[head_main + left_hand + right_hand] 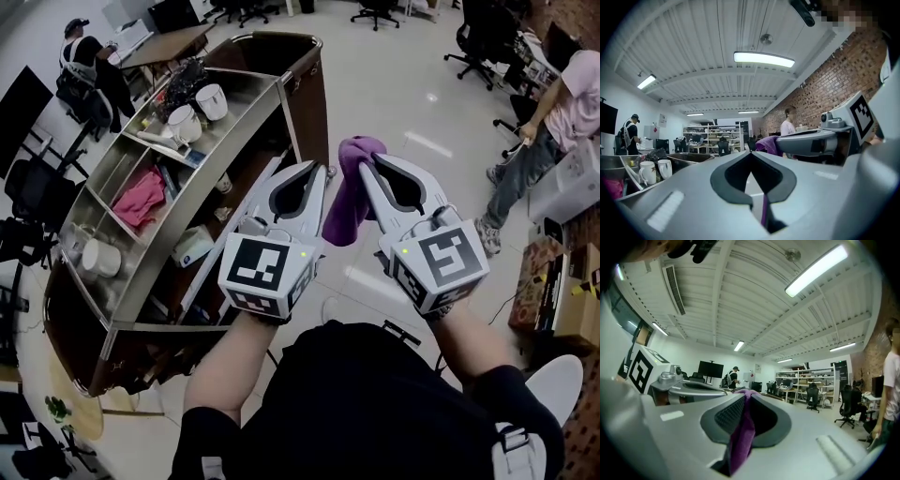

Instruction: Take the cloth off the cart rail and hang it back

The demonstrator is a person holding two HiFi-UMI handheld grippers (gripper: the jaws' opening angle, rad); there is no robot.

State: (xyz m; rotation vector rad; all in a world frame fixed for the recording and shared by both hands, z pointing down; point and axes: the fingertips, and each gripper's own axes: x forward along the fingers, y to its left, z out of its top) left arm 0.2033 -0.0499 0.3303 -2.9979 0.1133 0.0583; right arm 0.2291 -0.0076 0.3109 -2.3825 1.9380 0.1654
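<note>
Cloth [349,202] (purple) is off the rail, up in the air betw. both grippers, just R of the cart [305,103].

R gripper [367,161]: jaws nearly closed, a fold of cloth pinched betw. the pads, the rest hangs below.

L gripper [317,169]: jaws drawn together at the tips. A thin purple strip shows in the seam, so we read it as nipping an edge; grip looks slight.

We judge the two-point hold is meant to keep the top edge spread, so the cloth drapes over the cart rail [226,159] rather than bunching. Grippers sit side by side, pointing roughly level.

Edges: rail runs along the cart's near long side, nothing on it that we can see. Mugs [197,108] and pink rag [141,197] lie in trays behind it.

Room: open floor on R; seated person [562,103] well apart.

Rehang not yet done.
</note>
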